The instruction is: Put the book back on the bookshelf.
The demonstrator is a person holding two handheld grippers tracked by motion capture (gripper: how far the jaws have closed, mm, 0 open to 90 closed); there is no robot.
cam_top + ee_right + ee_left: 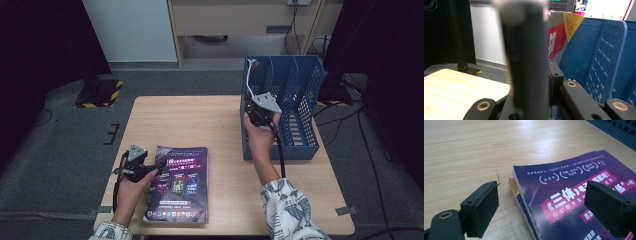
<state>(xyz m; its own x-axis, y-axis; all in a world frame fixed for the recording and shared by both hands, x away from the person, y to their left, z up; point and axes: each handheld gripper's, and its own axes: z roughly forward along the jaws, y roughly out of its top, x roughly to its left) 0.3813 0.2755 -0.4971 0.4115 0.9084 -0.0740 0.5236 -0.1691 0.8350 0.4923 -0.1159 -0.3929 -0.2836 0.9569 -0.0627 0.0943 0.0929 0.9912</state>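
A purple magazine (177, 185) (574, 177) lies flat at the front left of the wooden table (200, 120), on top of another booklet whose orange edge (511, 182) peeks out. My left gripper (150, 171) (544, 192) hovers low at its left edge, open, one jaw over bare wood and the other over the cover. My right gripper (256, 104) (529, 37) is raised against the left end of a blue mesh file rack (300, 100) (599, 50). Its jaws stand together as one dark column. A red and yellow magazine (559, 35) (251, 65) stands upright in the rack just behind them.
The rack sits at the table's back right corner with several upright dividers. Grey carpet surrounds the table. A yellow-striped stand base (100, 92) rests on the floor at back left, and cables (350, 115) trail on the right.
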